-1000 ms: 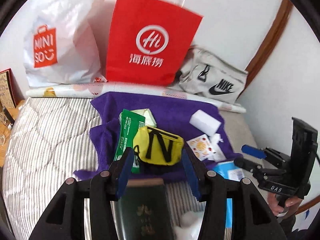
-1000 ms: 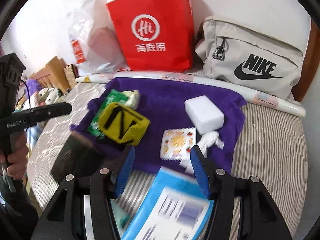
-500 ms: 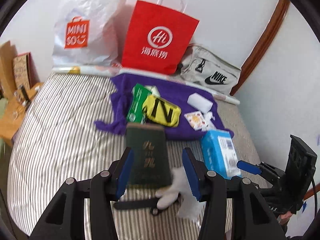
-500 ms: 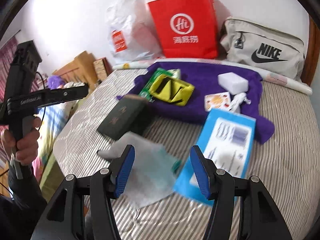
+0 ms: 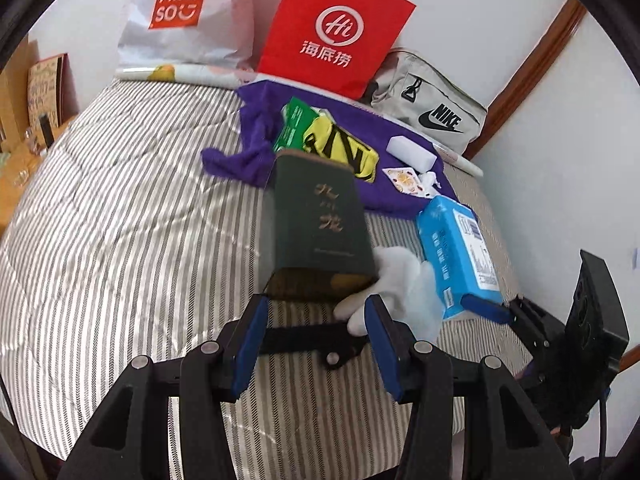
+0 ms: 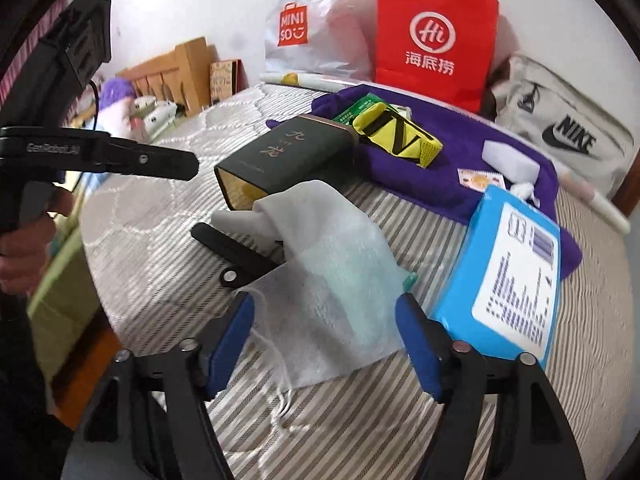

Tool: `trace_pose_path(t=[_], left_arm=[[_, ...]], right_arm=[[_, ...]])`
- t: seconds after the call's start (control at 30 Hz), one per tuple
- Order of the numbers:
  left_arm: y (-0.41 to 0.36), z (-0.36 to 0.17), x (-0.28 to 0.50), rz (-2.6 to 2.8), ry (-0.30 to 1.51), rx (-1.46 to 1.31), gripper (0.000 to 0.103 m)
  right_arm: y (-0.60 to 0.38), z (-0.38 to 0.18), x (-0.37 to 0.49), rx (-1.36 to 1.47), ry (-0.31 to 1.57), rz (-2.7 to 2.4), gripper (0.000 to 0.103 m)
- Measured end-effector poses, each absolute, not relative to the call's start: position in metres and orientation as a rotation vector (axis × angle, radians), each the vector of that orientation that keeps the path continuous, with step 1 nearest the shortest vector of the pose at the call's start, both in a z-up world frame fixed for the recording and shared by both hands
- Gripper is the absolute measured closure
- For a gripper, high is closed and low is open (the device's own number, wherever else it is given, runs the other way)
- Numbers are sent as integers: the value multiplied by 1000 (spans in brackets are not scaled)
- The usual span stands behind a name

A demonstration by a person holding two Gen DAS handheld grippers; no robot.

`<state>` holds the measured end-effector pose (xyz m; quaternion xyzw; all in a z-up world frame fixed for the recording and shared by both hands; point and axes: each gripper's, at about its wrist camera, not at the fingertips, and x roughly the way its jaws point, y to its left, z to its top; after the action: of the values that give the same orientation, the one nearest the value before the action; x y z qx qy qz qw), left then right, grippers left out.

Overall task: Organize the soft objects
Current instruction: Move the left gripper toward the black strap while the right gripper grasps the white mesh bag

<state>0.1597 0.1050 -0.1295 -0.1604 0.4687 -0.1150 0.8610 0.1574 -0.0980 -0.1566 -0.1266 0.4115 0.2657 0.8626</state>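
A thin white cloth [image 6: 328,280] lies on the striped bed just beyond my open right gripper [image 6: 324,312]; it also shows in the left wrist view [image 5: 404,280]. A purple towel [image 5: 248,156] lies further back with a yellow pouch [image 5: 340,152], a green packet [image 5: 292,124], a white sponge [image 5: 412,152] and a small printed sachet [image 5: 404,180] on it. A dark green box [image 5: 320,224] lies in front of my open, empty left gripper [image 5: 314,320]. A blue tissue pack [image 6: 508,280] lies to the right.
A red paper bag [image 5: 340,28], a white Miniso bag [image 5: 180,16] and a grey Nike bag [image 5: 432,112] stand along the wall. A black clip-like tool [image 5: 316,344] lies between my left fingers. A wooden headboard [image 6: 172,76] is at the left.
Both grippers have pulled back and up from the purple towel toward the near side of the bed. The green box, white cloth and blue pack have come into view. Both stay open.
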Motion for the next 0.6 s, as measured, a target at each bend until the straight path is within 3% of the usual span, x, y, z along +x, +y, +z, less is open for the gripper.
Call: trace_pose_path(t=[0.1, 0.47, 0.53, 0.6], left_arm=[[111, -137, 160, -252, 993, -357, 55], [109, -150, 167, -269, 1025, -331, 55], [109, -151, 166, -269, 1030, -332, 55], [108, -151, 164, -272, 1029, -336, 55]], right_arm=[[-91, -162, 163, -287, 870, 555, 22], [-72, -186, 172, -358, 935, 539, 24], [-75, -187, 170, -346, 938, 538, 37], [-78, -189, 169, -344, 958, 536, 64]])
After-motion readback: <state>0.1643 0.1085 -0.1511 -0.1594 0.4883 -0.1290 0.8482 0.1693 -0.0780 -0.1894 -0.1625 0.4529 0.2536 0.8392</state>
